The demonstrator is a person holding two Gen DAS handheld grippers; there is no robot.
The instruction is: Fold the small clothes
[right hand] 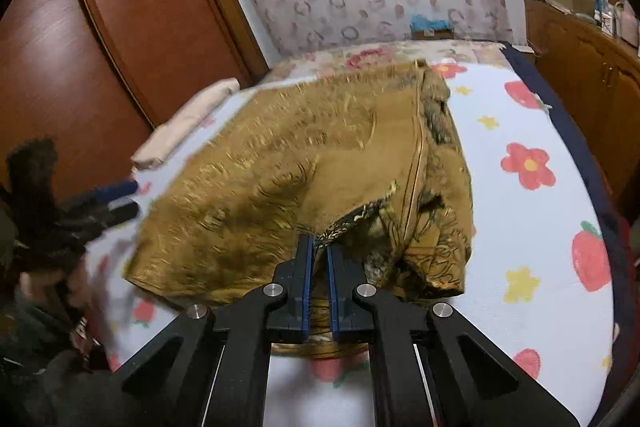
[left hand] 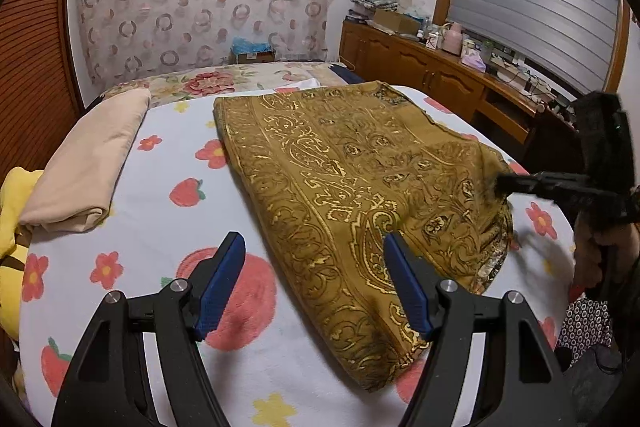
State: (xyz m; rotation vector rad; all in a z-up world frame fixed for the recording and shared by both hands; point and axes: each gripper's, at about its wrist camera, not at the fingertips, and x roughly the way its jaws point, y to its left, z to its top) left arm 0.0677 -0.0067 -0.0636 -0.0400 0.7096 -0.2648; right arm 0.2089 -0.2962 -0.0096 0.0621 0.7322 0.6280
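We are handling a soft, light, floppy gold patterned cloth lying on the bed. Our right tool is pinching its near edge; our left tool is hovering spread over its near corner, the best hold.

Motion blurs the left gripper and much of the gold patterned cloth in the right wrist view.

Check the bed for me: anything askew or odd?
Nothing damaged or spilled. The mustard patterned cloth lies skewed on the fruit-print bedcover, its near-right corner bunched and lifted where the right gripper pinches it.
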